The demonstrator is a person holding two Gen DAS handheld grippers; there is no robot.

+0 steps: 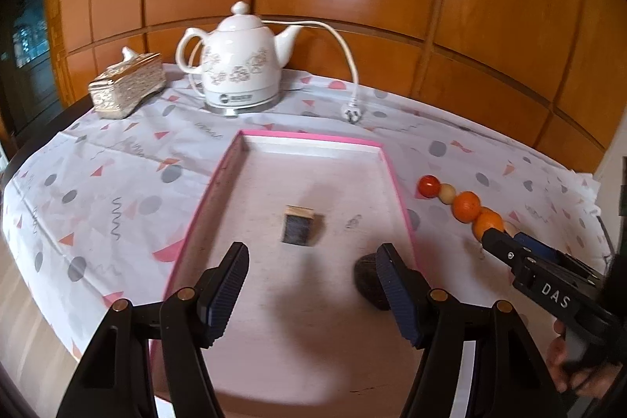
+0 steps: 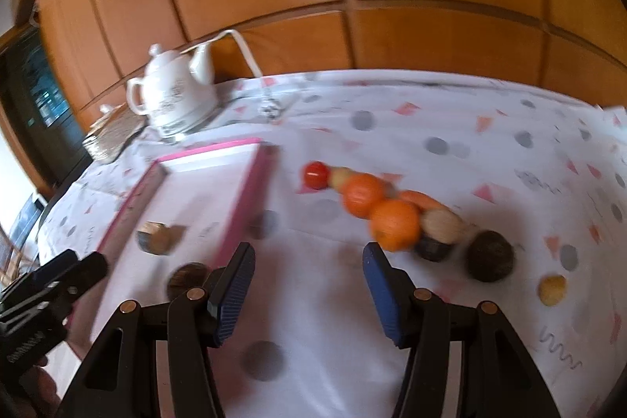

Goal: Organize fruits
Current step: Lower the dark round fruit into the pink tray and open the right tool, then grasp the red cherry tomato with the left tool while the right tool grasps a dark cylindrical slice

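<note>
A pink-rimmed tray (image 1: 309, 137) lies on the patterned tablecloth; it also shows in the right wrist view (image 2: 250, 198). Inside it are a dark round fruit (image 1: 368, 285) by the right wall and a small dark block (image 1: 299, 226). My left gripper (image 1: 313, 292) is open and empty above the tray. A row of fruits lies right of the tray: a red tomato (image 2: 316, 175), two oranges (image 2: 395, 224), pale and dark round fruits (image 2: 490, 255). My right gripper (image 2: 307, 294) is open and empty, just short of the near orange.
A white floral kettle (image 1: 239, 65) with cord and plug (image 1: 350, 112) stands at the back of the table. A golden tissue box (image 1: 127, 85) sits left of it. A wooden panel wall runs behind the table. A small yellow fruit (image 2: 551, 289) lies at the right.
</note>
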